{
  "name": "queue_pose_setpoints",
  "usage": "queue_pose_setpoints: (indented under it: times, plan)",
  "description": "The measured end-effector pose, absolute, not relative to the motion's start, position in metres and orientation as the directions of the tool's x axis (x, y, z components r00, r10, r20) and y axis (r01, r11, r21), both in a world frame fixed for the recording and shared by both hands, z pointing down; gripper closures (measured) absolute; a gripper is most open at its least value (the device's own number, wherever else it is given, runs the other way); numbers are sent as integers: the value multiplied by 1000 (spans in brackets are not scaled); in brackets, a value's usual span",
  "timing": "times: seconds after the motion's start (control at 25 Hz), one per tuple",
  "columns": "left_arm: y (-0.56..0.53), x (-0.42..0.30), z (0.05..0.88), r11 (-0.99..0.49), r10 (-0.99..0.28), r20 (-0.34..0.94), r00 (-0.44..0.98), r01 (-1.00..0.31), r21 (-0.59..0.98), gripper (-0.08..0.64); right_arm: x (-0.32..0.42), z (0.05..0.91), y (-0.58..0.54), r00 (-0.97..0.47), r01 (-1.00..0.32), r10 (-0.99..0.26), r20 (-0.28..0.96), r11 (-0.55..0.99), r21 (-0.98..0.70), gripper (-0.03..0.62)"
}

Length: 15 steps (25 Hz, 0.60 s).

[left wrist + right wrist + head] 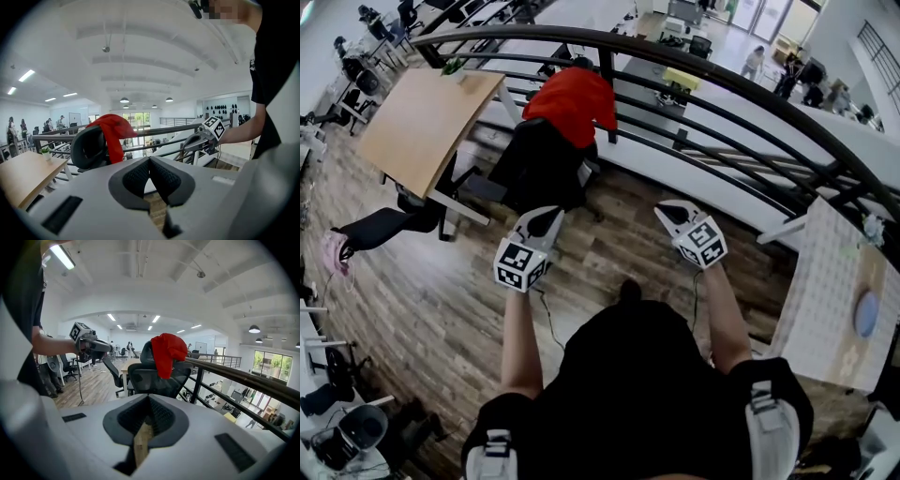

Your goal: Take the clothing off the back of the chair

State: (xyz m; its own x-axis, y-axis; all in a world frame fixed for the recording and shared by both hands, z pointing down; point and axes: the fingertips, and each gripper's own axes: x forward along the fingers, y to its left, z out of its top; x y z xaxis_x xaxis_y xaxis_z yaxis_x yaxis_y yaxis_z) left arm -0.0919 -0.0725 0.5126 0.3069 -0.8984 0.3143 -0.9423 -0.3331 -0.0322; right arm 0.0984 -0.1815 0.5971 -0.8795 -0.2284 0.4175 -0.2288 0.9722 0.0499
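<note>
Red clothing (574,103) draped over top of black chair (539,169) back. It lies at 12 o'clock from left gripper (546,218) and 11 o'clock from right gripper (667,212), well apart from both.

Both grippers clenched, nothing between jaws.

Judged soft, light, limp: will sag, may snag on headrest. Best hold is bunched fold at crest, then lift upward.

Railing (703,75) just behind chair.

Hard to tell: garment type, drape on far side, any hooking.

Red clothing (574,101) partly hides the chair's (534,167) upper back.
</note>
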Motion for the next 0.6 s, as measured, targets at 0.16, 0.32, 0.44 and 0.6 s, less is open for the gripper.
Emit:
queue_pose_setpoints:
  times: [0.16,0.32,0.44,0.6]
  plan:
    - [-86,-100,510,-301,-909,313,274,-953,-40,557,85,598,-203,-887,-198,-204,413,978,58,594]
    - [-89,-107,513,-260,-920,314,235,-965,-39,557,73,601,-211,-895,-160,-170,412,985,60,594]
    - [-92,-113,512,-234,-928,305,213,-972,-35,557,66,601,-216,-896,-133,-146,420,989,61,594]
    - [-96,-122,516,-213,-934,300,196,-977,-27,557,58,606,-225,-896,-121,-137,422,991,64,594]
